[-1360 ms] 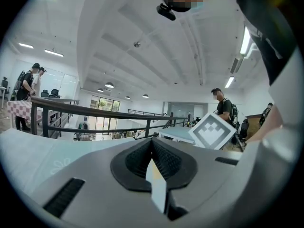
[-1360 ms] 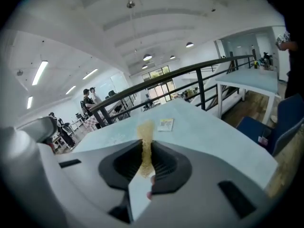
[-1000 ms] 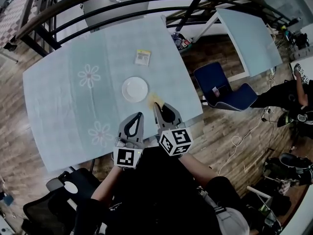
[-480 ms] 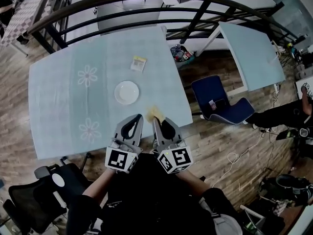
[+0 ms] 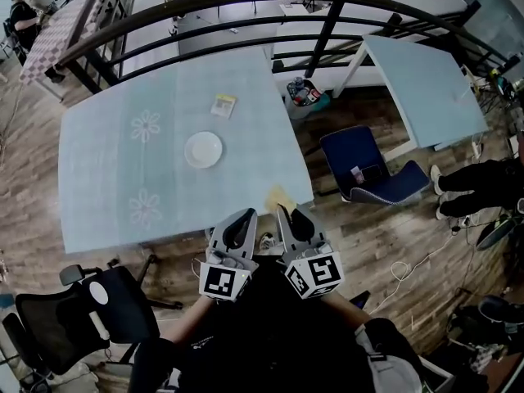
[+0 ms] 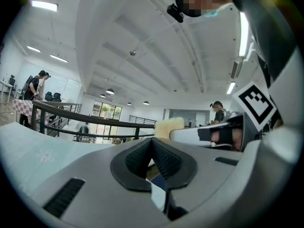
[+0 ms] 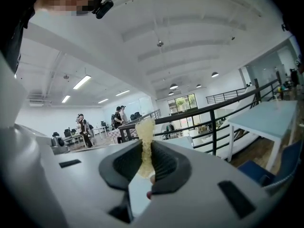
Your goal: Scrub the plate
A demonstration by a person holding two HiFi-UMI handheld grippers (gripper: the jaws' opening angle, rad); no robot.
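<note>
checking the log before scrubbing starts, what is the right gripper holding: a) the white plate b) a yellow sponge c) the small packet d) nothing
b: the right gripper has its jaws pressed on a yellow sponge, while the white plate lies untouched on the table.

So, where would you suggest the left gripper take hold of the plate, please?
Probably its rim, at the near-left edge, coming in low from the person's side: the plate lies flat on the table, and that leaves its face free for the sponge in the right gripper.
</note>
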